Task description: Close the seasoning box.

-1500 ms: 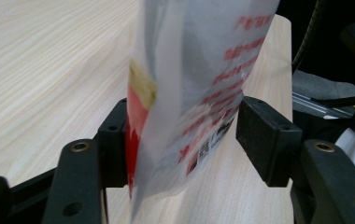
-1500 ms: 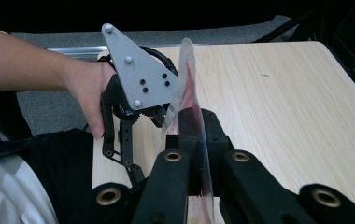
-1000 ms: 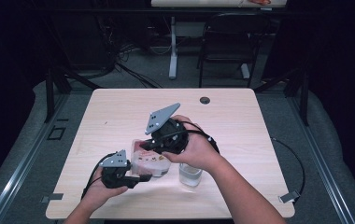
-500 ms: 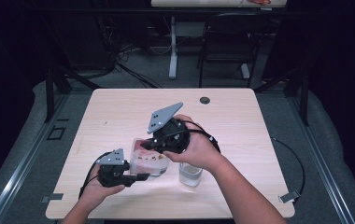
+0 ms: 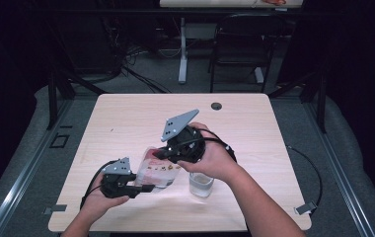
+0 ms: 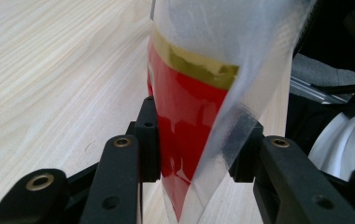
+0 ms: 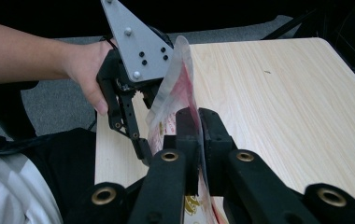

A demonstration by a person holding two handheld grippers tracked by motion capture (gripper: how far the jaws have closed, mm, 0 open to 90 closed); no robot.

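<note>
Clear bag (image 5: 160, 169) with red label held off the counter (image 5: 126, 123) beside a cup (image 5: 201, 183): right tool (image 7: 199, 140) pinching its edge, left tool (image 6: 196, 154) just closing, apparently gripping the bottom corner, likely to tip it.

A clear cup (image 5: 201, 183) stands on the pale wooden bench (image 5: 126, 123) near its front edge. A small round dark hole (image 5: 216, 106) sits near the far edge. Beyond the bench, a black chair (image 5: 237, 47) stands on the grey floor (image 5: 146, 81).
</note>
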